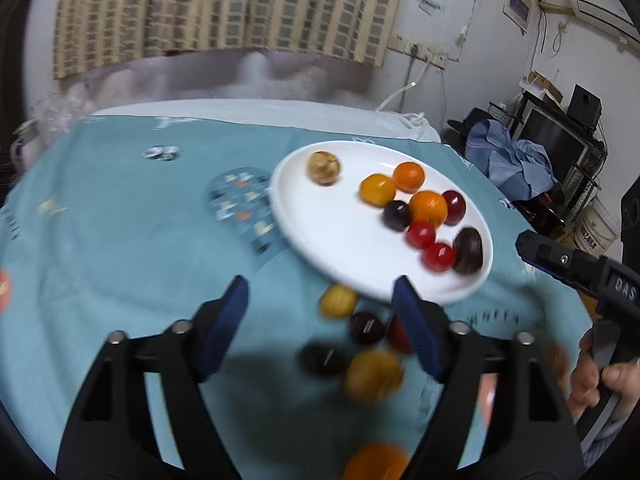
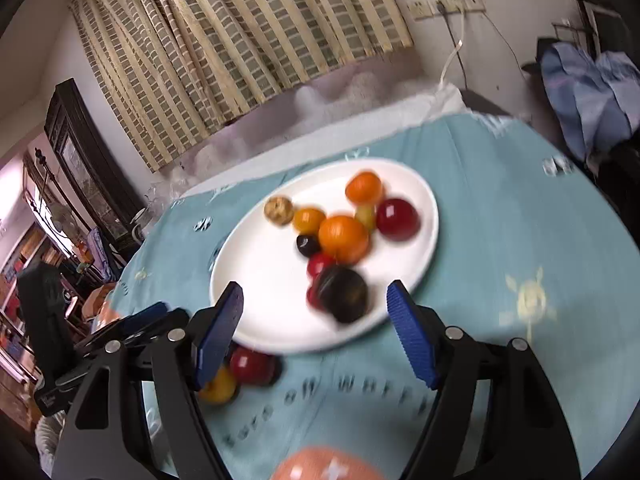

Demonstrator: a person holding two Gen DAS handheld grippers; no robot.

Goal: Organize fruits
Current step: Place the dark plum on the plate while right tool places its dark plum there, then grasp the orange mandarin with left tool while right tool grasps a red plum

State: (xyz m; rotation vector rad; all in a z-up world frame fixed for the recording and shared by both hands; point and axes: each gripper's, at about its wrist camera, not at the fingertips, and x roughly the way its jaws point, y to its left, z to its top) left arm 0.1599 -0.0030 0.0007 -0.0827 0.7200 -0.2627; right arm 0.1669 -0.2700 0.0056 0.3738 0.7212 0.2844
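Nine fruits (image 1: 428, 208) are seen on one white plate (image 1: 320, 220); about six more (image 1: 374, 374) lie on the cloth (image 1: 120, 240) beside its near edge. Left gripper (image 1: 320, 328) and right gripper (image 2: 316, 332) are spread wide, empty.

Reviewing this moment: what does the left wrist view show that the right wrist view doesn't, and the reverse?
Left wrist only: the person's hand holding the right gripper's handle, and a blurred orange fruit at the bottom edge.

Right wrist only: a dark wooden cabinet at the left.

Both: the round white plate of small fruits on the light blue printed tablecloth, loose fruits beside it, and empty open jaws.
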